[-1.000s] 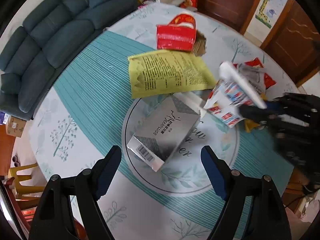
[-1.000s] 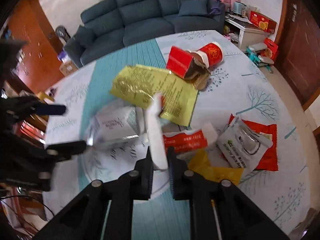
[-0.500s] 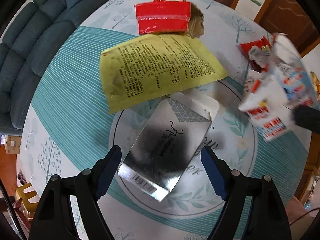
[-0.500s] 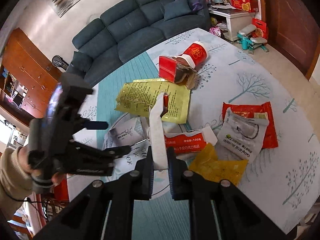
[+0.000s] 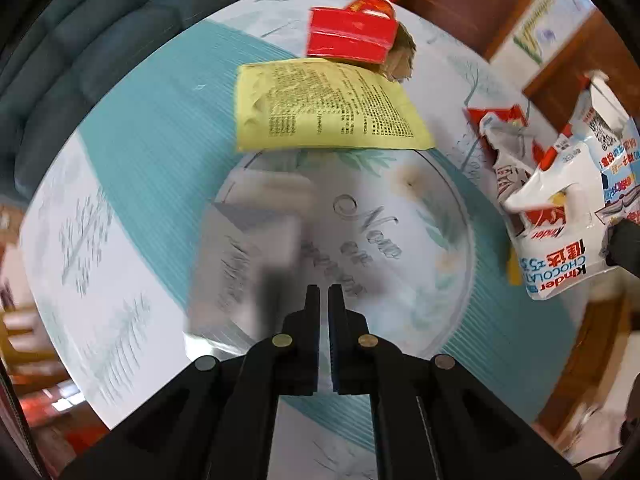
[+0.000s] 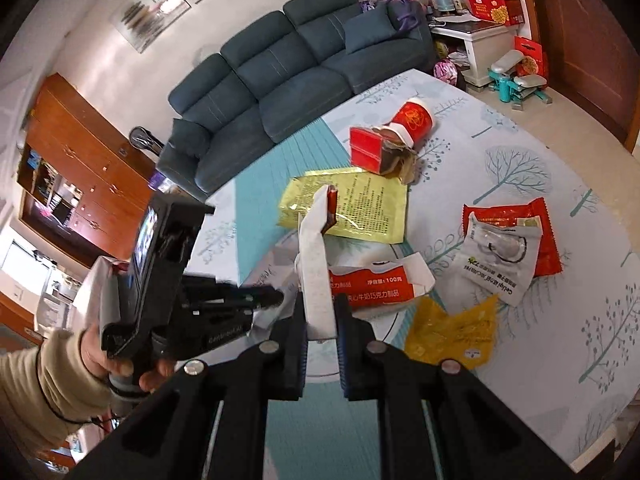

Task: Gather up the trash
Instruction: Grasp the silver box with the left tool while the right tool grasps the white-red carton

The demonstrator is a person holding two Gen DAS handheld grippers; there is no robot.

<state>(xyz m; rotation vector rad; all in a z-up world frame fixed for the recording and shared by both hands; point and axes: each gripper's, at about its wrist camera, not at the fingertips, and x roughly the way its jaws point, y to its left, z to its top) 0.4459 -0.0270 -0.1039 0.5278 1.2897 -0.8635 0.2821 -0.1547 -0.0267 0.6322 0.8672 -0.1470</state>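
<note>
both grippers over a table (image 6: pixel 520 152) strewn with trash, the right one holding a kinder bag (image 6: pixel 316 264)

beyond the jaws lies the table; a sofa (image 6: pixel 280 76) stands far beyond it. a yellow sheet (image 5: pixel 324 112) lies flat ahead of both grippers, a red box (image 5: pixel 348 36) and red cup (image 6: pixel 414 118) past it. a blurred silver box (image 5: pixel 244 264) sits just left of the left gripper (image 5: pixel 324 300), whose jaws are nearly together with a thin gap; whether they pinch it i cannot tell. the right gripper (image 6: pixel 320 312) clamps the bag upright between its pads. a torn red-white pack (image 6: pixel 376 280) lies just right of that bag.
</note>
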